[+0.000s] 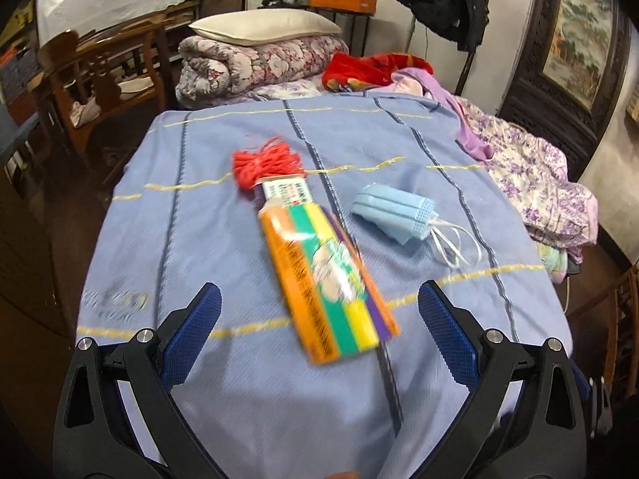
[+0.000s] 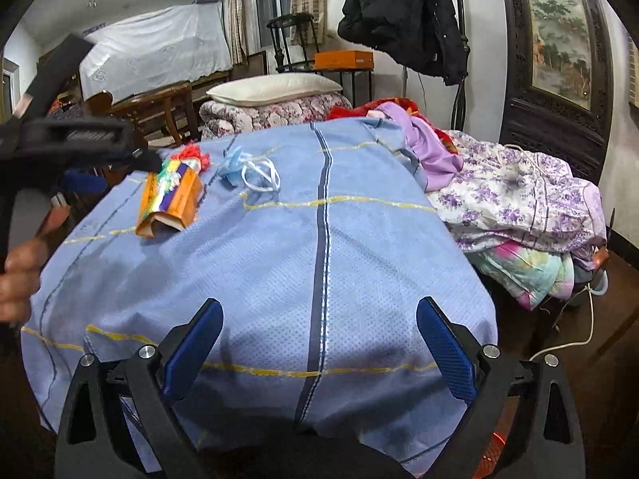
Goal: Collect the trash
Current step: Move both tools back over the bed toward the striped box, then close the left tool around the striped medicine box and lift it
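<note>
A long orange box with green, yellow and purple stripes (image 1: pixel 323 275) lies on the blue bedspread (image 1: pixel 223 159), its near end between my left gripper's (image 1: pixel 319 319) open fingers, untouched. A red yarn tuft (image 1: pixel 265 163) sits at its far end. A crumpled blue face mask (image 1: pixel 393 213) with white loops lies to the right of the box. In the right wrist view the same box (image 2: pixel 169 195), yarn (image 2: pixel 193 155) and mask (image 2: pixel 235 167) lie far left. My right gripper (image 2: pixel 319 339) hovers open over bare bedspread (image 2: pixel 359 259), holding nothing.
Folded floral quilts and a pillow (image 1: pixel 263 28) sit at the bed's head. Purple and floral bedding (image 2: pixel 519 199) is heaped on the right. A wooden chair (image 1: pixel 100 76) stands left of the bed. A black coat (image 2: pixel 403 12) hangs behind. A hand (image 2: pixel 20 271) holds the left gripper's handle.
</note>
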Tool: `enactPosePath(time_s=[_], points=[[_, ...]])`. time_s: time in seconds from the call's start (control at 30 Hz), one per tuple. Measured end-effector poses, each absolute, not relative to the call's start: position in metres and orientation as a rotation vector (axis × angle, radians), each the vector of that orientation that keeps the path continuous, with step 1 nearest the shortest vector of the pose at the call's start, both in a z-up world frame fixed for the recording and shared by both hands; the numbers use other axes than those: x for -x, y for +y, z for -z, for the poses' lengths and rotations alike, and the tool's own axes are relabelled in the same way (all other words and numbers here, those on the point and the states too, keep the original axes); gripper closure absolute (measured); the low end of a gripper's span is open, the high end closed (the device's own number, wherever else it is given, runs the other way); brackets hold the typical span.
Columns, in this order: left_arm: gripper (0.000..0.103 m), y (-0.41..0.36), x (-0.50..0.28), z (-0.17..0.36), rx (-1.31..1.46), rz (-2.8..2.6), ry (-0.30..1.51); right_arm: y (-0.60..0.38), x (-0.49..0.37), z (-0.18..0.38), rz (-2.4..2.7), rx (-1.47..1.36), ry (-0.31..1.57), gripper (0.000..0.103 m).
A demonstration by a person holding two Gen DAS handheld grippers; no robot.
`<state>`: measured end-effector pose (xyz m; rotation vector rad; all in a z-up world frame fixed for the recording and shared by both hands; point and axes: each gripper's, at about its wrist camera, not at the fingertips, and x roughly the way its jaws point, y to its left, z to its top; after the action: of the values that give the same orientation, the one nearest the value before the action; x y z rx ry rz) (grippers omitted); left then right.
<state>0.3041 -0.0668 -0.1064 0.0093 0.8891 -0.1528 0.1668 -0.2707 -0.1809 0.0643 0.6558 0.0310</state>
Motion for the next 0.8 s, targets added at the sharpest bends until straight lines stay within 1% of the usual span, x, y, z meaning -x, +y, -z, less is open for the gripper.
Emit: enactPosePath(time_s=[0.13,0.33,0.6,0.8], points=[[0.008,-0.072,-0.322,0.121,-0.030,0.135,0.923,-0.271,-0.170,0.185,-0.037,-0.063,0.674,0.007],[0.007,-0.045,-0.330,0.135,0.003,0.117,0.946,-0.268,-0.171,0.187,-0.040,-0.048,0.675,0.005],[0.006,0.004,-0.319,0.138,0.090,0.133,0.934,-0.267,-0.172,0.188,-0.033,-0.042,0.680,0.005],[0.006,0.001,-0.313,0.129,0.085,0.183,0.905,-0.265,-0.172,0.188,-0.029,-0.039,0.681,0.004]])
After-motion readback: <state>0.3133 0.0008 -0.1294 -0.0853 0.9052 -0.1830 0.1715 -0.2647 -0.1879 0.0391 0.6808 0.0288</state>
